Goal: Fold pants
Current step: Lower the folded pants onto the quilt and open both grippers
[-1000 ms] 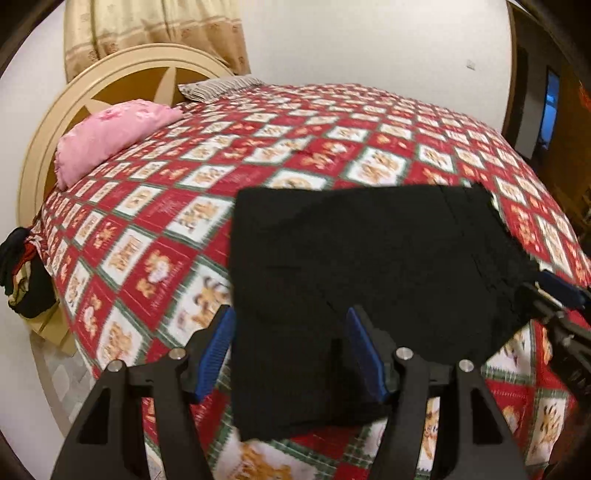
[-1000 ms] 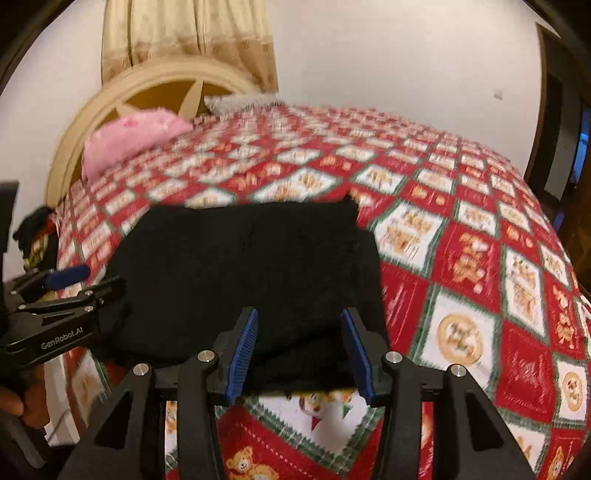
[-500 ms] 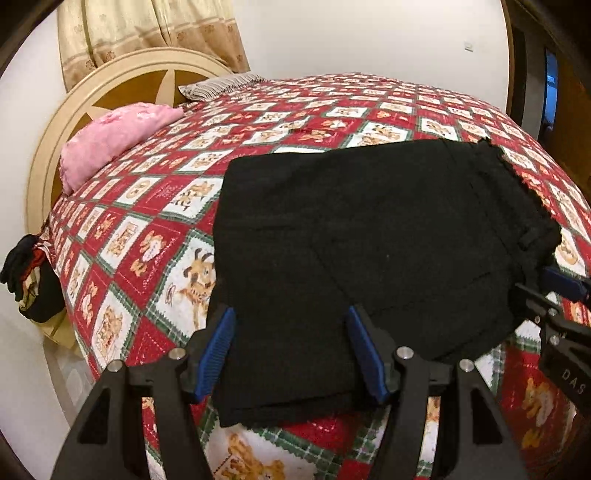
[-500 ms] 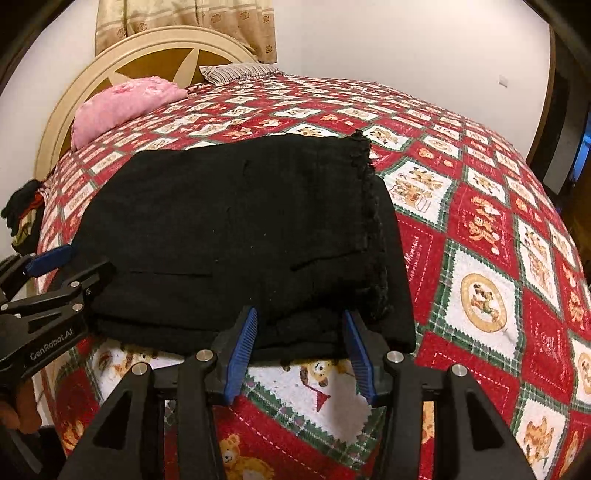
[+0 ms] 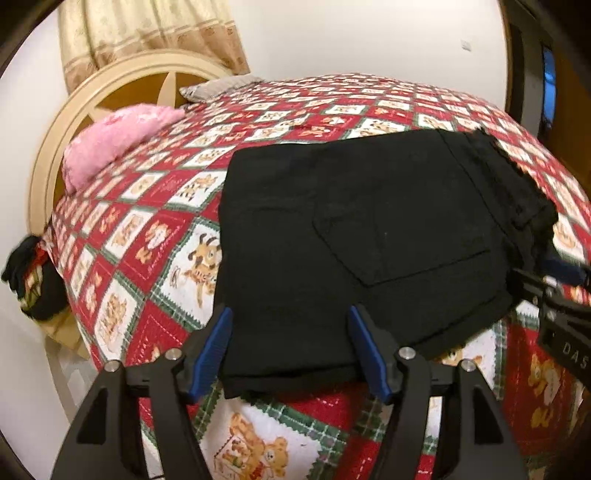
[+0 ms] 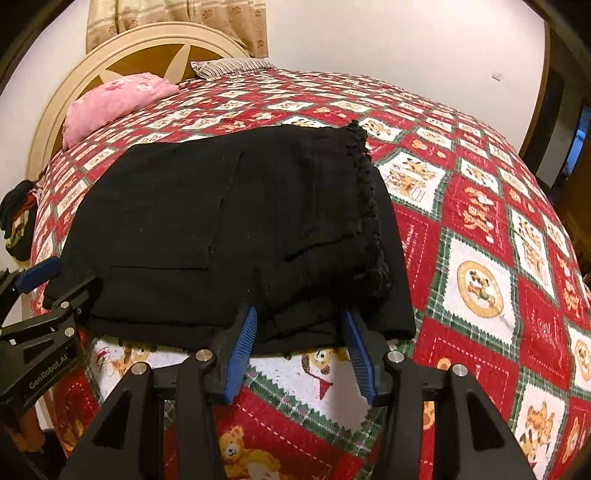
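1. Left gripper (image 5: 291, 347) is sitting with its blue-padded jaws spread wide and they've just been opening a bit more. The near edge of the black pants (image 5: 369, 236) is lying between the pads, but they aren't pinching it as far as I can see, so it's holding nothing.
2. Right gripper (image 6: 301, 341) is hanging over the other near corner, jaws roughly half open. The folded hem of the pants (image 6: 229, 229) is running between the pads; neither pad looks pressed into the cloth.
3. Pants themselves: folded into a chunky rectangle, lying flat right in front of both claws near the bed's front edge. A back pocket is facing up, and a frayed edge is running along the side just beyond the right claw.
4. Readable stuff: from the right view, the left claw's body is showing "GenRobot.AI" in white. From the left view, the right claw's body is showing "DAS", rest cut off.
5. Under everything, a red and green bedspread (image 6: 480, 258) with teddy-bear squares is covering the bed.
6. Farther out past the pants: a pink pillow (image 5: 118, 144), a striped pillow (image 6: 232, 68) and a round cream headboard (image 6: 147, 48), with beige curtains (image 5: 147, 33) behind.
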Action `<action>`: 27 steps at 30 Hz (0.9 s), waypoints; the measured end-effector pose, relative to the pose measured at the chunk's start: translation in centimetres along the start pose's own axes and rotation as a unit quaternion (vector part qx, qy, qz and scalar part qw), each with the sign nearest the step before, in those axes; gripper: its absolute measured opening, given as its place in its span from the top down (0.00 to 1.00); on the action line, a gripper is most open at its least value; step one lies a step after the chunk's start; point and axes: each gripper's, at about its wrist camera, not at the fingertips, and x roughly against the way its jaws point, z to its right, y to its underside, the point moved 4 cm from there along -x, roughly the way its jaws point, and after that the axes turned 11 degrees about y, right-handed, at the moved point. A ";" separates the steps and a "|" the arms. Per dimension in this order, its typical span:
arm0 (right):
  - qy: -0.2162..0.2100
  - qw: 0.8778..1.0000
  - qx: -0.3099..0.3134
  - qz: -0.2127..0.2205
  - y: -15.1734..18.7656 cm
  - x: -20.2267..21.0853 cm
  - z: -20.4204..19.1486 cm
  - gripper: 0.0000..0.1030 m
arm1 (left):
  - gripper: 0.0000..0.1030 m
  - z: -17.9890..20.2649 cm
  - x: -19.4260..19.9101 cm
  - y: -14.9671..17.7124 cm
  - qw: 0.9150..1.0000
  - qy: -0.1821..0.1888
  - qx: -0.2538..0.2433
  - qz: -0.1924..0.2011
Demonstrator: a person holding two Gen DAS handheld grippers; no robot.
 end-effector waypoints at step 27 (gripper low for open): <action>-0.009 0.997 -0.039 0.066 0.3 7.7 -1.0 0.37 | 0.17 -3.1 4.4 1.3 0.999 0.042 0.005 0.005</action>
